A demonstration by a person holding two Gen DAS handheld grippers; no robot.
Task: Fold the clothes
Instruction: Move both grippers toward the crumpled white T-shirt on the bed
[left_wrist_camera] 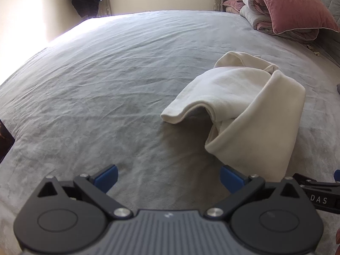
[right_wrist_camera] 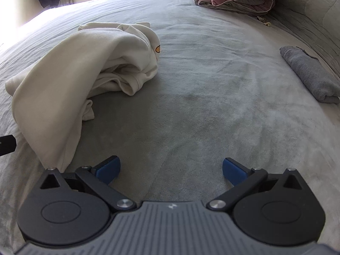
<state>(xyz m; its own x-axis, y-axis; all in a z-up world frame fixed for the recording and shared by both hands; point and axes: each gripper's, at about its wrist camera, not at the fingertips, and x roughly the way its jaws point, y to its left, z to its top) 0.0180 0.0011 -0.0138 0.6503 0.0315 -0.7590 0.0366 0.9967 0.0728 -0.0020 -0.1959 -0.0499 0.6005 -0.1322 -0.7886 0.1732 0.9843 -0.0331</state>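
- The left gripper [left_wrist_camera: 169, 177] has its fingers spread wide, holding nothing.
- The right gripper [right_wrist_camera: 171, 171] too.
- A crumpled cream sweatshirt [left_wrist_camera: 240, 97] lies on the grey bed [left_wrist_camera: 95, 85] between them.

A cream-white garment [left_wrist_camera: 244, 106] is seen lying loosely crumpled on the grey bedspread [left_wrist_camera: 106, 85], while a folded grey garment [right_wrist_camera: 308, 74] is laid well apart.

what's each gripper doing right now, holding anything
Left gripper: open, holding nothing, white garment just ahead to its right.
Right gripper: open, holding nothing, over bare grey bedspread.
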